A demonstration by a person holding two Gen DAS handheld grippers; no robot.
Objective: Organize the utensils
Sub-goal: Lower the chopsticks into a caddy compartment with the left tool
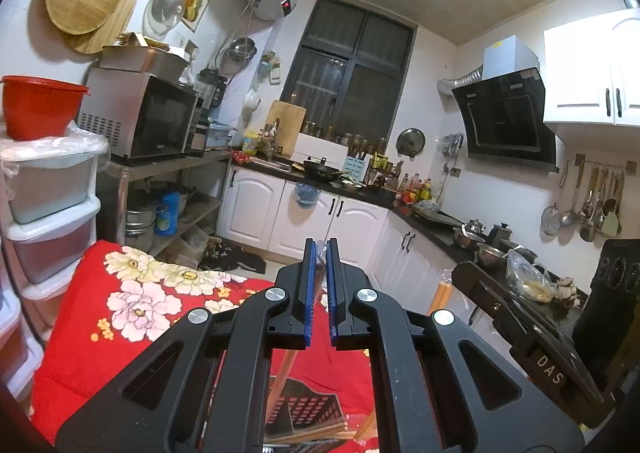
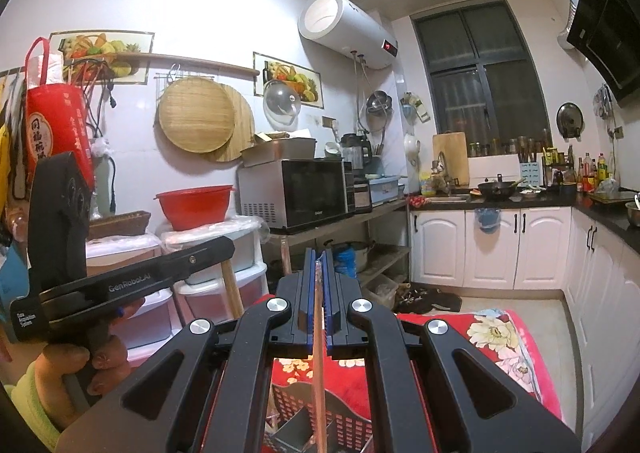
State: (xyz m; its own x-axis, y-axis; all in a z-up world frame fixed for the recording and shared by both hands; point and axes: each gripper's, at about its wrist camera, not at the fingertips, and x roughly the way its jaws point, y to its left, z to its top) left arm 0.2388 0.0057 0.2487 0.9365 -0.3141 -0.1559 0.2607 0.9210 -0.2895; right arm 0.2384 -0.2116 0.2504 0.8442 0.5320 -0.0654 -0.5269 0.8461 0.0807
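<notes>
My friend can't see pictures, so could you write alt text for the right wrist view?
A black claw with blue pads is shut on a thin wooden stick, above a dark perforated basket on a red floral cloth. A cluttered kitchen lies behind it.

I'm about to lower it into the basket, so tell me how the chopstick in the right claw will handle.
The chopstick runs dead straight through the right claw, so it is probably stiff. It is thin, hence likely light. Pinched near one end with its length hanging toward the basket, it may pivot or slip between the pads if bumped.
</notes>
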